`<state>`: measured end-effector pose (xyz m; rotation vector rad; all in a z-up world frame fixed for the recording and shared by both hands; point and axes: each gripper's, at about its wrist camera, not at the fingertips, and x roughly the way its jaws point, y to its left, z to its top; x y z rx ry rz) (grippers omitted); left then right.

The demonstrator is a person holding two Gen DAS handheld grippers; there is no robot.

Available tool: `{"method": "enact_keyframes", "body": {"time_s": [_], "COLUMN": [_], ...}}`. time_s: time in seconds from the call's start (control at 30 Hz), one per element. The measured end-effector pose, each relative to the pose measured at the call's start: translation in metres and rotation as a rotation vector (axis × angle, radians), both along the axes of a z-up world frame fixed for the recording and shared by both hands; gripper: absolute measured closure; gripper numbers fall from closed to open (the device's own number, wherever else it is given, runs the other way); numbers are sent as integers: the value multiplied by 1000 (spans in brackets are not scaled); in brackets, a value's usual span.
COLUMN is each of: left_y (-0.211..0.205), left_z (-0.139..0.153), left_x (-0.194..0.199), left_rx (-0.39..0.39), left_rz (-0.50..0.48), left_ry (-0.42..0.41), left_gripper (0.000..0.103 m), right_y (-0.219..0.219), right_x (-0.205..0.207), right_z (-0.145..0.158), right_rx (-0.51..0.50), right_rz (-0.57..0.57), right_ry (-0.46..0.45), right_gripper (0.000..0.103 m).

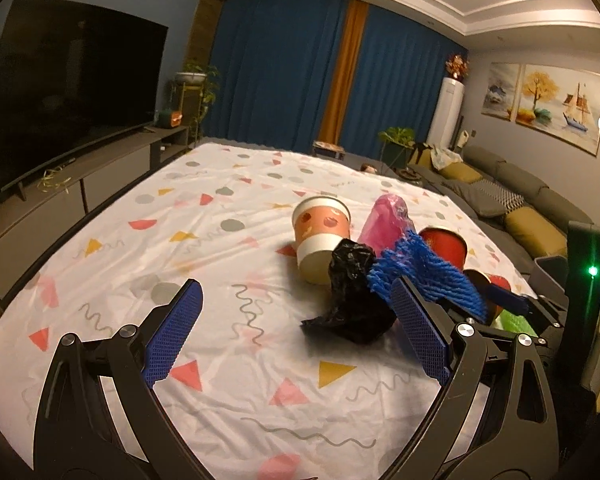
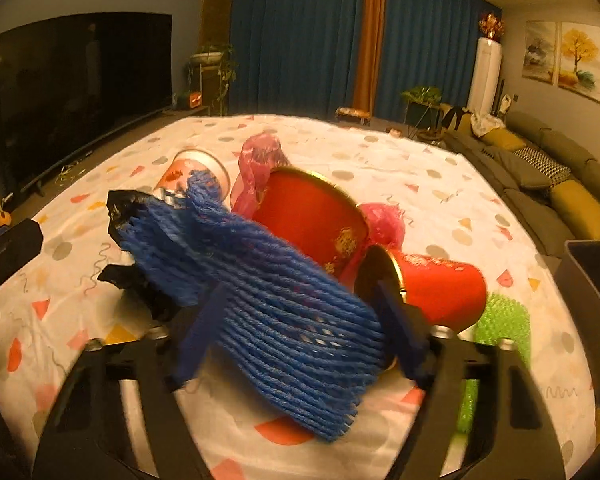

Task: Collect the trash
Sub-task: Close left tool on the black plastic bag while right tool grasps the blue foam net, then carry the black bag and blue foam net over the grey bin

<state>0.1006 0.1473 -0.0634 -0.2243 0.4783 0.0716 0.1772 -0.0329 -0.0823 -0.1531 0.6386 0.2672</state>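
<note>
Your right tool (image 2: 300, 340) has the blue net (image 2: 284, 320) between its fingers; whether the pads press it, you cannot tell. Your left tool (image 1: 296, 328) stands wide apart, the black bag (image 1: 352, 300) just ahead beside its right finger.

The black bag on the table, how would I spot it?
Look at the white patterned tablecloth, then the heap of rubbish on it. The black bag lies crumpled at the heap's near edge, before the paper cup; nothing else there is black.

Three cups (image 2: 312, 216), three bags (image 1: 352, 304), two foam nets (image 2: 284, 320).
</note>
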Motion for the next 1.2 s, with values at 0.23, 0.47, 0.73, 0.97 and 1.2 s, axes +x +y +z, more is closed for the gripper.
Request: {"method": "enact_keyframes", "body": {"time_s": [0.23, 0.47, 0.73, 0.97, 1.2], "left_y": [-9, -17, -30, -37, -42], "left_z": [-1, -5, -11, -21, -20], "left_x": [7, 17, 48, 72, 69], "left_rx": [8, 1, -24, -49, -68], "left_rz": [-28, -55, -97, -131, -175], "left_ry": [13, 41, 104, 174, 171], "left_gripper": [10, 15, 39, 64, 100], "right_y": [3, -16, -50, -68, -91], "right_x": [-2, -23, -52, -69, -84], "right_z": [-3, 10, 35, 40, 39], "right_rx": [5, 78, 165, 186, 216], "right_rz": [58, 60, 16, -12, -68], "right_ry": [26, -25, -98, -118, -131], "right_gripper": [84, 90, 91, 91, 91]}}
